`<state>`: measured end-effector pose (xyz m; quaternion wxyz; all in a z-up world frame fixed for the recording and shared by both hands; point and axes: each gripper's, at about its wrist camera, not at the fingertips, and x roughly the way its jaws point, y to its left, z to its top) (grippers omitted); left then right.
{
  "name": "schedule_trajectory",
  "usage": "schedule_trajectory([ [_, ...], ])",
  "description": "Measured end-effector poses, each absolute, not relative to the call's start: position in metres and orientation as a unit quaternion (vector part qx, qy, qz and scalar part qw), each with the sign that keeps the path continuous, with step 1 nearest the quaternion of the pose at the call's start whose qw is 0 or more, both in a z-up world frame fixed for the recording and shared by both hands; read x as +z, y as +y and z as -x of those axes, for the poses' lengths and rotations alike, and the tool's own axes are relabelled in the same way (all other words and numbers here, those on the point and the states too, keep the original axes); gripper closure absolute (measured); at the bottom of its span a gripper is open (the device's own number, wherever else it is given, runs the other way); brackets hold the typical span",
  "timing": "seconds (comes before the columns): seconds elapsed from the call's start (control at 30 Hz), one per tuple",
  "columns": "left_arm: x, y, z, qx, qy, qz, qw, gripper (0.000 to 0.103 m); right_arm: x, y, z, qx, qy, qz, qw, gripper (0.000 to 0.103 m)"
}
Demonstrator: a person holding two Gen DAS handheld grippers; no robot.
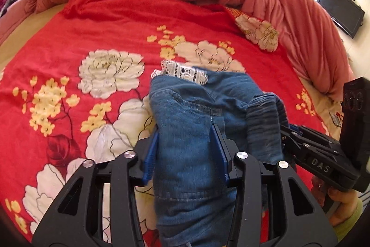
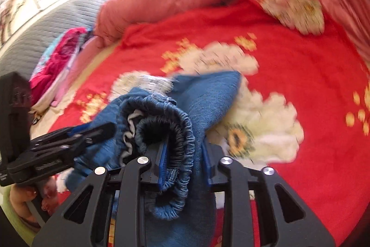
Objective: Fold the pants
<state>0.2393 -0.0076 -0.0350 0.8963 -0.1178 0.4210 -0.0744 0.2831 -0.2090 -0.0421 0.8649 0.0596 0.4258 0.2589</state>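
Evidently both grippers clamp the blue pants [image 1: 189,122] to carry one edge over the fold: the left gripper [image 1: 186,149] has its jaws shut on denim, the right gripper [image 2: 183,154] on the elastic waistband [image 2: 185,131], the rest trailing ahead onto the floral bedspread [image 1: 69,38].

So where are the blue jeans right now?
The jeans hang bunched in the middle of both views, pinched by the left hand-held gripper and right hand-held gripper, above the red flowery blanket.
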Motion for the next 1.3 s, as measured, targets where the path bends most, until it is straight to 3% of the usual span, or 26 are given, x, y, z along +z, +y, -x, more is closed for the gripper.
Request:
schedule_trajectory([
  [0.07,-0.039,-0.006,-0.239,-0.071,0.425,0.115,0.895,0.066,-0.053,-0.217,-0.285,0.249,0.439,-0.078,0.86,0.067],
  [0.3,-0.046,0.002,-0.234,-0.056,0.43,0.118,0.893,0.043,-0.055,-0.223,-0.278,0.219,0.44,-0.063,0.868,0.046],
  [0.63,-0.019,0.008,-0.208,-0.047,0.398,0.115,0.909,0.022,-0.035,-0.242,-0.254,0.199,0.407,-0.061,0.889,0.036],
  [0.7,-0.013,0.008,-0.201,-0.045,0.388,0.112,0.914,0.019,-0.026,-0.246,-0.245,0.197,0.395,-0.062,0.895,0.019],
  [0.83,0.001,0.006,-0.185,-0.046,0.372,0.106,0.921,0.013,-0.006,-0.251,-0.222,0.202,0.367,-0.063,0.906,0.011],
  [0.97,0.011,0.002,-0.167,-0.051,0.363,0.101,0.925,0.009,0.012,-0.252,-0.199,0.198,0.338,-0.044,0.919,0.005],
  [1.3,0.023,-0.003,-0.123,-0.041,0.348,0.079,0.933,0.009,0.037,-0.245,-0.145,0.181,0.286,0.014,0.941,0.005],
])
